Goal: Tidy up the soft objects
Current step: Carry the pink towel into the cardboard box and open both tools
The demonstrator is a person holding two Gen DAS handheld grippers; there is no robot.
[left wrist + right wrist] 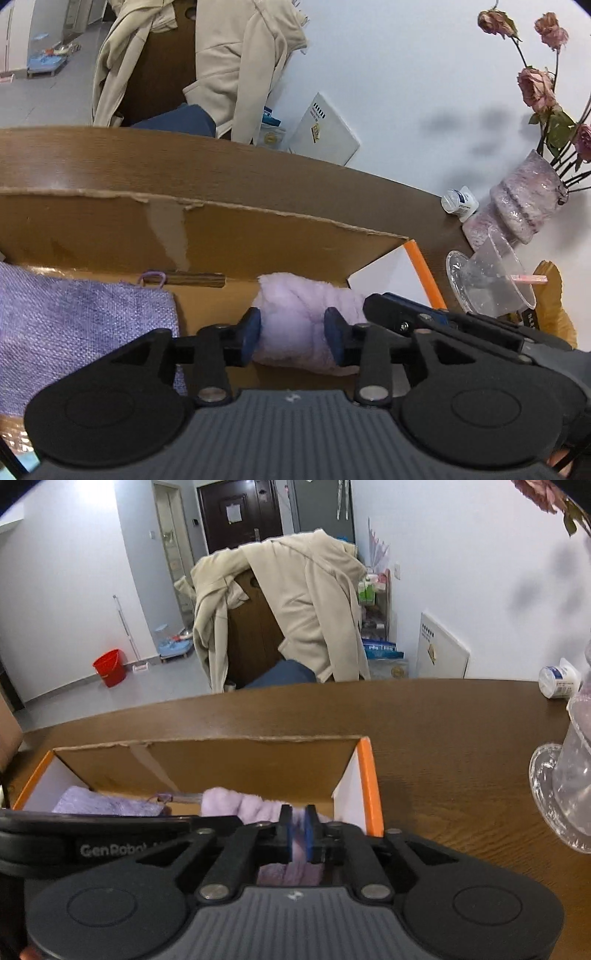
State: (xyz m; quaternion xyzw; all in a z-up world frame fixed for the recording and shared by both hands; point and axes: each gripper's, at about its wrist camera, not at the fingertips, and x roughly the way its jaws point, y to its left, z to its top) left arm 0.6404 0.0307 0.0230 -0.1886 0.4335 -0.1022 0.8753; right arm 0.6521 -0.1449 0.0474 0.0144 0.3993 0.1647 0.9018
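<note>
Brown wood-grain surface (443, 716) carries an open cardboard box (258, 760) with orange edges, and behind it a chair (255, 635) draped with a beige jacket (306, 602) stands against a white wall. Inside the box, a rolled fluffy lilac towel (295, 317) lies at the right end, and a flat woven purple cloth (74, 325) lies to its left, apart from it. The left gripper (293, 328) straddles the towel roll, its blue fingers (251, 332) somewhat apart, one at each side of the roll and touching the pile; whether they press on it cannot be told. The right gripper (300, 830) sits over the right end of the same towel, its fingers (313, 832) nearly together with lilac pile showing in the thin gap between them. Its black body shows in the left wrist view just right of the towel. To the right of the box stand an upside-down clear plastic cup (495, 273) on a clear saucer, a pinkish glass vase (524, 203) with dried roses (535, 85), and a small white bottle (460, 199) on its side. A white board (441, 650) leans on the wall; its print is too small to read. A red bucket (109, 666) sits on the floor. White lettering on the left gripper's body reads "GenRobot".
</note>
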